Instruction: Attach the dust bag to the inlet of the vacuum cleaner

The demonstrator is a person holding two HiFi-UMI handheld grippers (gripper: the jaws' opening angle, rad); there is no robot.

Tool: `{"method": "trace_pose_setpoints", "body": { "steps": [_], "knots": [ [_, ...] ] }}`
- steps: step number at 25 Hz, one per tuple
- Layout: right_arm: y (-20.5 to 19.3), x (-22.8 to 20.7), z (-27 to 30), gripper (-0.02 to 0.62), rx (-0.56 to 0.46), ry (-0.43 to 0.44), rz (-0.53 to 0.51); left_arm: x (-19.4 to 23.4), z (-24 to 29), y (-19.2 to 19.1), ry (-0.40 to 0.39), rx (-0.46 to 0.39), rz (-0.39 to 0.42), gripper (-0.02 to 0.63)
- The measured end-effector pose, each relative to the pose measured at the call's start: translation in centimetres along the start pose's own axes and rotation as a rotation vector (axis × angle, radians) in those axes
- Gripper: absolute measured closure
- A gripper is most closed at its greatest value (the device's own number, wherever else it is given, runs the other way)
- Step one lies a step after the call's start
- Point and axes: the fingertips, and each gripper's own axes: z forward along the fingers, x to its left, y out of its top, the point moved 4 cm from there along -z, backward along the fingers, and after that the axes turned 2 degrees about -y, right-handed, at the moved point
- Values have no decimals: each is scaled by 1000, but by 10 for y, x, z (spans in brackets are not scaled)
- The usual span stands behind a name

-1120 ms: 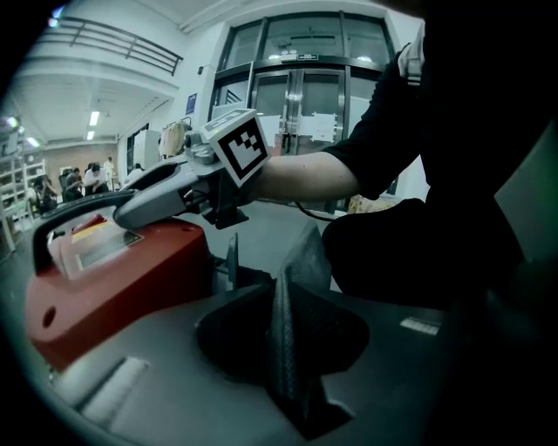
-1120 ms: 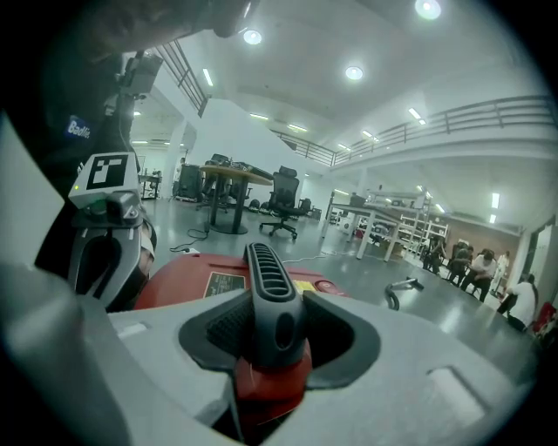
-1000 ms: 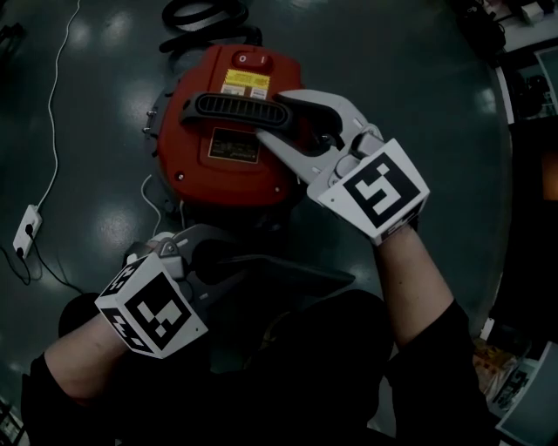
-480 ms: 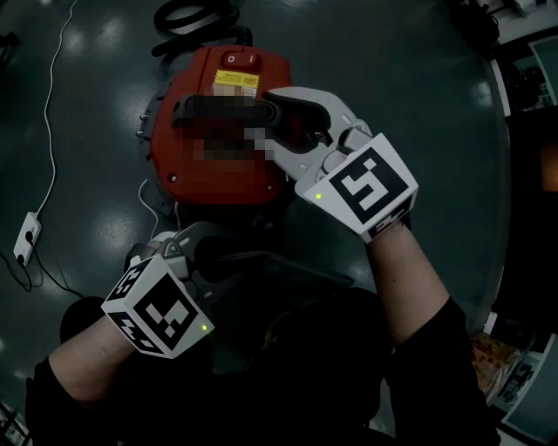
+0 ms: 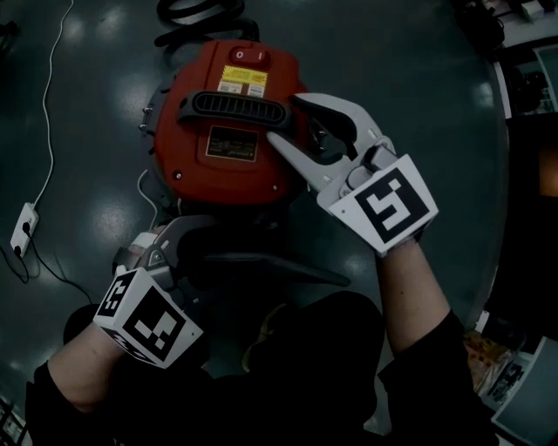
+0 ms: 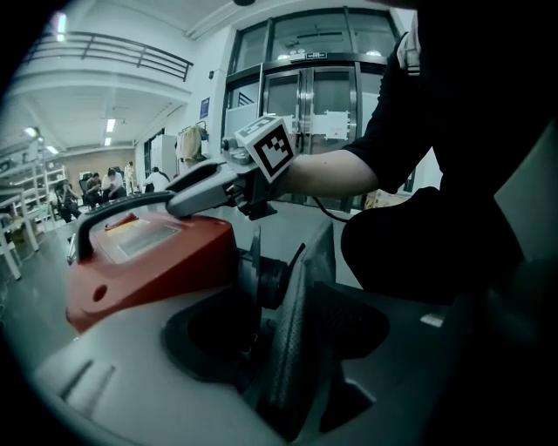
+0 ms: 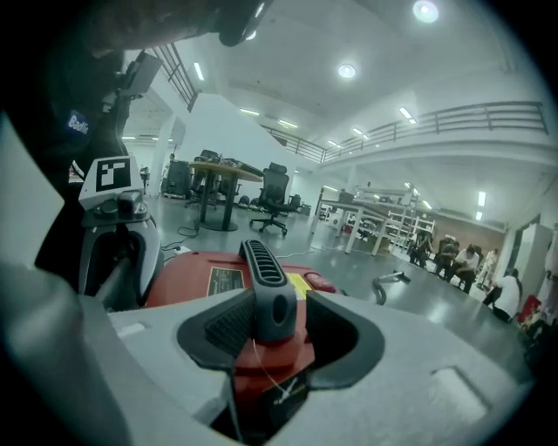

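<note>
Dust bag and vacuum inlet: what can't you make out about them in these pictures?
Dust bag body: head view, lost in the dark against the person's black clothes; only its flat collar shows.
Inlet fit: left gripper view, the collar stands edge-on before it, hiding whether it's seated.
Hose: head view, cut off by the top edge.

The vacuum cleaner [image 5: 218, 165] stands before the person [image 5: 296, 375], a hose [image 5: 199, 12] behind it (power strip [image 5: 24, 228] well left).
</note>
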Motion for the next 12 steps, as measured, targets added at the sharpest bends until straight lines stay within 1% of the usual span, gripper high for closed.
{"method": "trace_pose_setpoints", "body": {
  "steps": [2, 4, 6, 7, 9, 10, 12],
  "knots": [
    [2, -7, -23, 416, 14, -52, 55, 1, -8, 9, 49, -32, -10, 339],
    [4, -12, -51, 416, 34, -120, 127, 4, -13, 11, 131, -63, -36, 345],
    [6, -10, -82, 416, 56, -181, 218, -1, -20, 16, 202, -87, -65, 345],
    [10, -7, -98, 416, 74, -204, 270, -8, -27, 23, 224, -98, -77, 345],
    [26, 0, -132, 416, 115, -236, 352, -22, -48, 49, 249, -126, -98, 362],
    [39, 3, -150, 416, 129, -247, 378, -26, -63, 68, 259, -141, -101, 385],
    [69, 11, -188, 416, 155, -264, 414, -29, -103, 107, 290, -169, -109, 394]
  ]
}}
